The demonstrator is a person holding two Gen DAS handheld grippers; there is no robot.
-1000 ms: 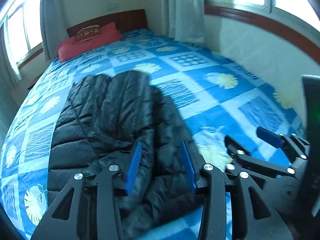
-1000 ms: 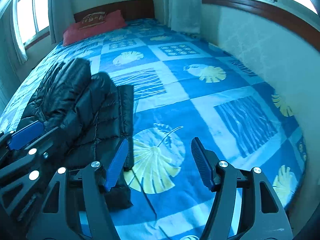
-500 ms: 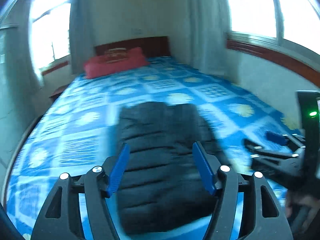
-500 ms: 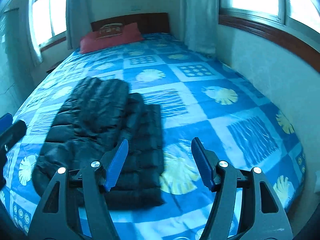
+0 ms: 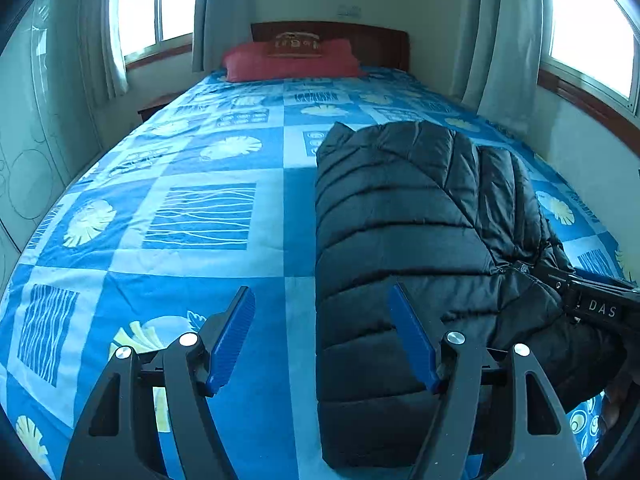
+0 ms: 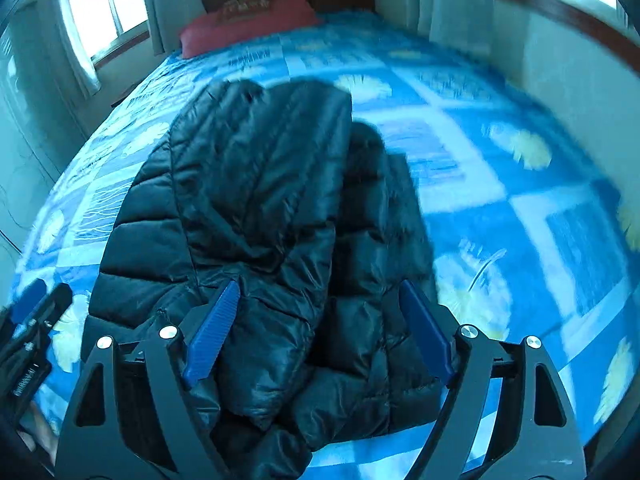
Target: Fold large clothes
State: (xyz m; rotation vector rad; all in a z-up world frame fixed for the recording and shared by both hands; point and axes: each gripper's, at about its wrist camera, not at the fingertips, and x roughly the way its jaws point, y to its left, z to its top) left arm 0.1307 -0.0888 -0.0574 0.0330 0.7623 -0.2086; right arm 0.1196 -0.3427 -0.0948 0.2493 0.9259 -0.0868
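Note:
A black puffer jacket [image 5: 420, 240] lies folded lengthwise on the blue patterned bed [image 5: 200, 216]. My left gripper [image 5: 320, 304] hovers open over the jacket's near left edge, one pad above the sheet and one above the jacket, with nothing gripped. One of my right gripper's fingers [image 5: 600, 308] reaches in at the jacket's right side. In the right wrist view the jacket [image 6: 256, 200] fills the middle. My right gripper [image 6: 320, 292] is above its near end with jaws opening; the fabric shows between the pads, which do not press on it. The left gripper [image 6: 44, 300] sits at the lower left.
A red pillow [image 5: 292, 60] lies against the dark wooden headboard [image 5: 380, 40] at the far end. Windows with grey curtains [image 5: 508, 40] flank the bed, a white wall [image 5: 592, 152] runs along its right side, and a pale wardrobe [image 5: 28, 140] stands on the left.
My left gripper swung left, so the jacket now sits right of its jaws, which widened. My right gripper moved left over the jacket's near end and its jaws spread wider.

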